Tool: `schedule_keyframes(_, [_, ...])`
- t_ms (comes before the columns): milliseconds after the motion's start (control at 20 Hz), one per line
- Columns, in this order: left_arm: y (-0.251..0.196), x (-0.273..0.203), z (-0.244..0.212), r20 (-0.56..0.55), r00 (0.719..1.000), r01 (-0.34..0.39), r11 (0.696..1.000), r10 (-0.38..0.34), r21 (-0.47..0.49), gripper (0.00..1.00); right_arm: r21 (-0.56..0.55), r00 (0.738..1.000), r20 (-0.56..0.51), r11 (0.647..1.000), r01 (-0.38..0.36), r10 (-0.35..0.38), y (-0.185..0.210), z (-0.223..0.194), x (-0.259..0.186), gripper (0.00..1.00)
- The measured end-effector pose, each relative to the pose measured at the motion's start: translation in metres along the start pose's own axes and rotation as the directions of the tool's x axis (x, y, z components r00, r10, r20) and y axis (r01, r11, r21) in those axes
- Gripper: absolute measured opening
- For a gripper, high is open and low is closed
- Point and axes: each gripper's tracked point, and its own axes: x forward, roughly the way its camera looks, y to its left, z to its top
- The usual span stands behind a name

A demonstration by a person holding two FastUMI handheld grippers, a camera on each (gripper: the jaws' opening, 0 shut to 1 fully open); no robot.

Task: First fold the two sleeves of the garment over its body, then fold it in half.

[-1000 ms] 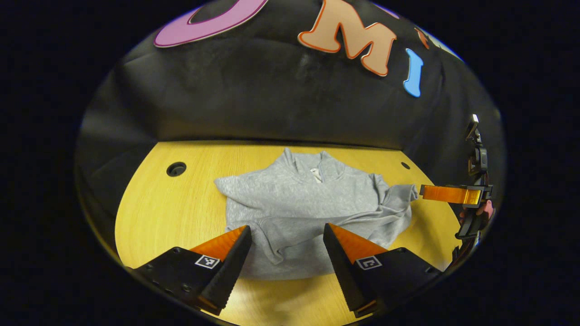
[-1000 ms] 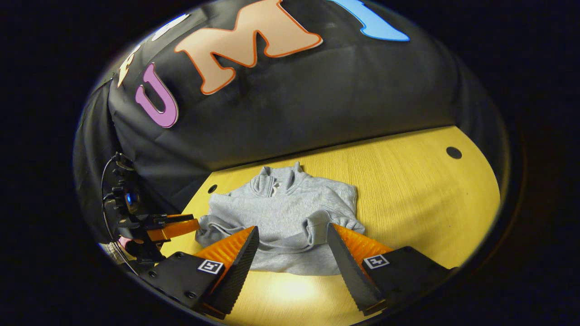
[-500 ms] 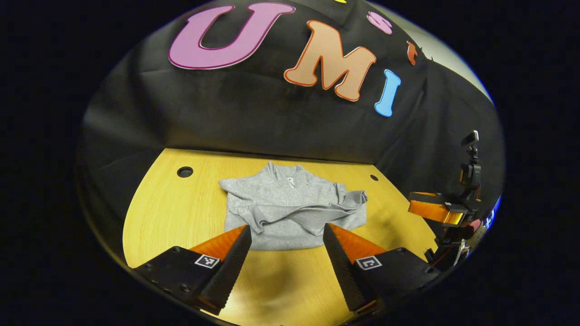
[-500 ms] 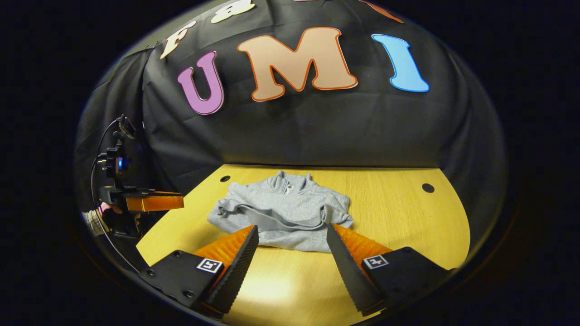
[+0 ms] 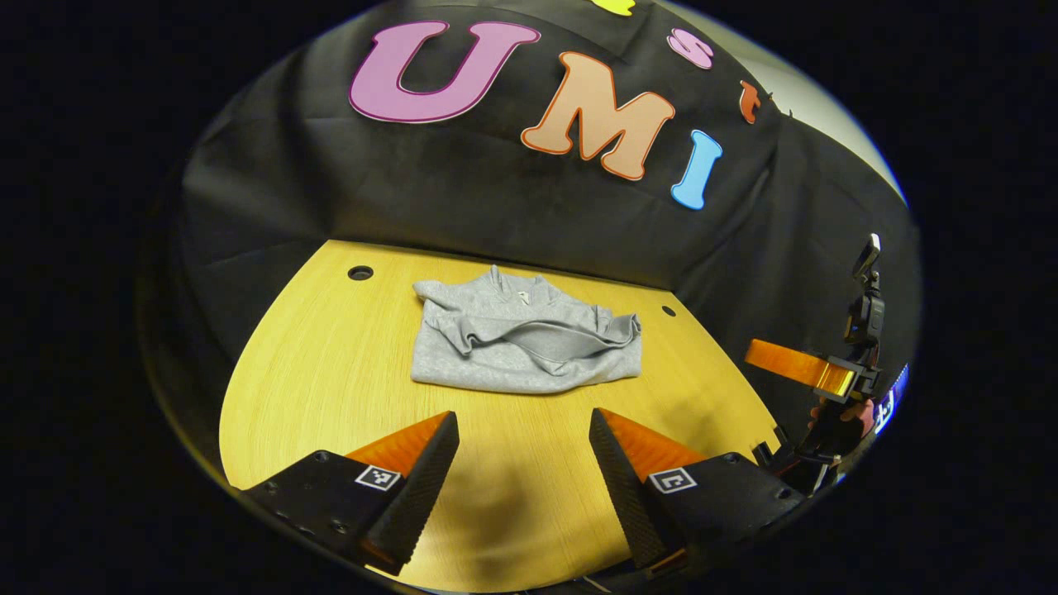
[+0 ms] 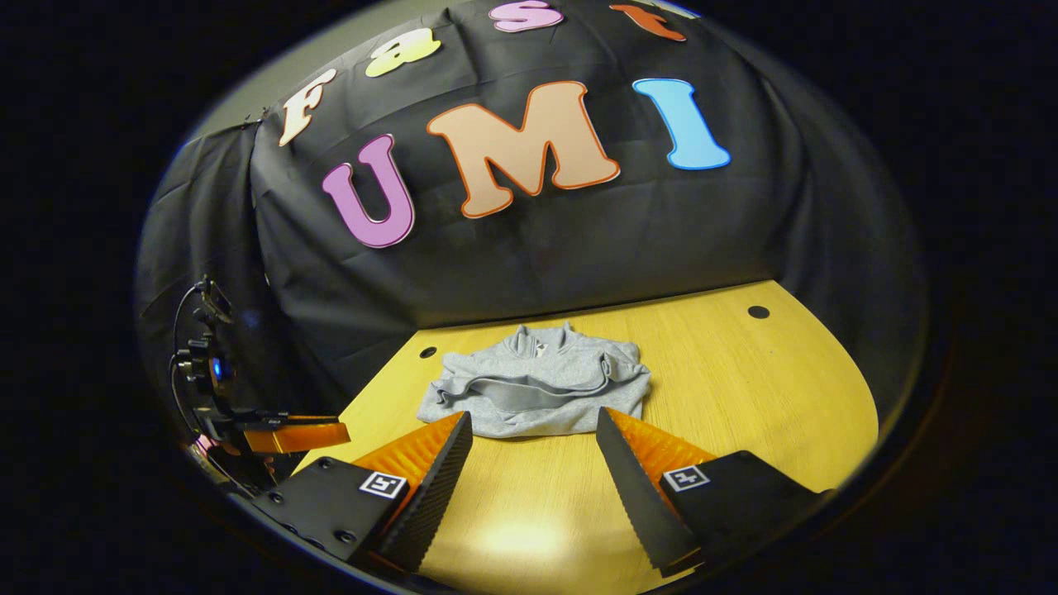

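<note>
Lying folded on a yellow wooden surface (image 5: 314, 388): a soft grey sweatshirt-style garment (image 5: 525, 347), collar toward the far black cloth wall, sitting toward the far middle of the surface. Compared with a second ago, now well apart from both grippers, no longer between or under their fingers. Pulled back toward the near edge: left gripper (image 5: 524, 463), fingers spread wide, holding nothing, bare wood between them. Likewise drawn back and opened wide, empty: right gripper (image 6: 534, 467), its tips just short of the garment's near hem (image 6: 529, 430) as seen from the right gripper view. Also visible far right in the left gripper view, raised off the surface's right edge: that same right gripper from the side, with part of a hand beneath it.

Looks compact now: both sleeves laid across the body in rumpled ridges (image 5: 545, 335), hem brought up, outline roughly rectangular. Judged from this shape and the retreat of both grippers, sleeve folds and the half fold appear done, task at or near its end. Slightly untidy top layer, bunched rather than flat; possibly worth a smoothing pass.

No containers anywhere on the surface; two small dark round holes (image 5: 359, 273) near its far corners.
</note>
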Motion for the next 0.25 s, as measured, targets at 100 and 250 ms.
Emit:
schedule_keyframes(100, [-0.002, -0.002, -0.002, -0.007, 1.000, -0.010, 1.000, 0.010, 0.024, 0.93, 0.008, 1.000, 0.015, 1.000, 0.021, -0.021, -0.005, -0.001, -0.010, 0.96])
schedule_keyframes(250, [-0.014, 0.000, -0.010, -0.028, 1.000, -0.008, 1.000, 0.008, 0.005, 0.93, 0.007, 0.999, 0.024, 0.999, 0.040, -0.040, -0.013, -0.006, -0.021, 0.96])
